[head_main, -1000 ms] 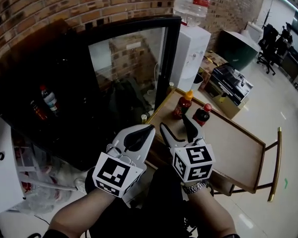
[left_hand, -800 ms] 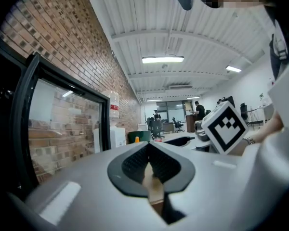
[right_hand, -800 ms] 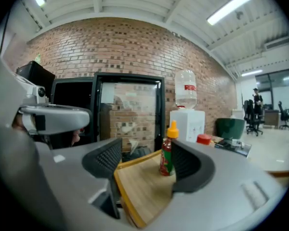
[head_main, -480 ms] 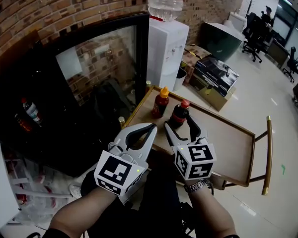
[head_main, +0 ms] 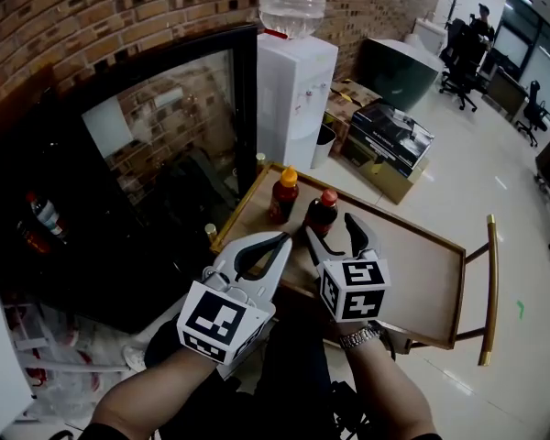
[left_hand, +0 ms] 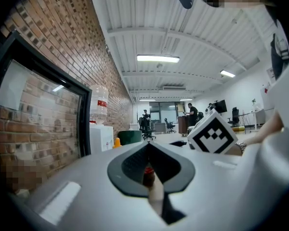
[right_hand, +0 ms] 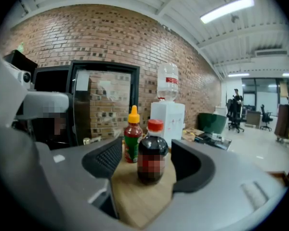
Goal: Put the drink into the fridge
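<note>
Two drinks stand at the near-left end of a wooden cart top (head_main: 412, 273): a dark bottle with a red cap (head_main: 321, 214) and a red bottle with an orange cap (head_main: 282, 195). My right gripper (head_main: 332, 233) is open just short of the dark bottle. In the right gripper view the dark bottle (right_hand: 152, 153) stands ahead, centred between the open jaws of the right gripper (right_hand: 147, 163), untouched, with the orange-capped bottle (right_hand: 133, 136) behind it. My left gripper (head_main: 277, 242) is shut and empty beside it; its closed tips (left_hand: 148, 146) meet. The fridge (head_main: 37, 218) is open at the left.
The fridge's glass door (head_main: 160, 145) stands open between its dark interior and the cart. A few bottles (head_main: 38, 214) sit inside. A white water dispenser (head_main: 293, 85) stands behind the cart, boxes (head_main: 394, 145) on the floor beyond. The cart's rail (head_main: 486, 291) is at the right.
Both grippers have come closer to the two bottles, and my head has turned right. The right gripper's open jaws now sit just short of the dark bottle.
</note>
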### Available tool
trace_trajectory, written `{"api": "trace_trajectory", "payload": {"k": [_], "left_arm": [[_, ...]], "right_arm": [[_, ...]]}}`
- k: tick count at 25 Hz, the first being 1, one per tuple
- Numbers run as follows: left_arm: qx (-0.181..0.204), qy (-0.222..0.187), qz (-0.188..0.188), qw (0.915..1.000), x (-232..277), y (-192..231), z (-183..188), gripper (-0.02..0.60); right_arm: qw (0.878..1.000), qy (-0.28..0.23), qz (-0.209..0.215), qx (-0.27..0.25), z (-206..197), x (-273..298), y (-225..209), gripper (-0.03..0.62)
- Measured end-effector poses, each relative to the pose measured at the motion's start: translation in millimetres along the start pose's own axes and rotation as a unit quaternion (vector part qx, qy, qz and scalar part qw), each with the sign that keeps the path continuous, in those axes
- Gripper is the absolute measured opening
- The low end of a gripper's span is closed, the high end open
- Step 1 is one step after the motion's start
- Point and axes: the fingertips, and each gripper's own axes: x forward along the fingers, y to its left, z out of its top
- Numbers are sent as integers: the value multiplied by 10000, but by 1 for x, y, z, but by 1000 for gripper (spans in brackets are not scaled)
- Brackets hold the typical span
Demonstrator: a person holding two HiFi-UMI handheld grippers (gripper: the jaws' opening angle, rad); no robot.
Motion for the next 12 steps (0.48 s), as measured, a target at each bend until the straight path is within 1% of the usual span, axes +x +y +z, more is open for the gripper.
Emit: {"api": "trace_trajectory", "payload": {"k": [3,6,9,12], "left_arm": [[-83,53,18,10000,7,3,-1,5],[-30,29,-14,10000,13,7,-12,5],[-125,215,-14,9997,18,13,-18,5],[-160,264,8,9995,23,19,-23,5]], "right_arm": [[9999,100,-3,22,-5,12,-5,319],[9998,176,51,66,-11,23,-8,318],[9996,244,70,93,-17,35,-11,319],[9993,334,105,92,-23,47,-13,319]]}}
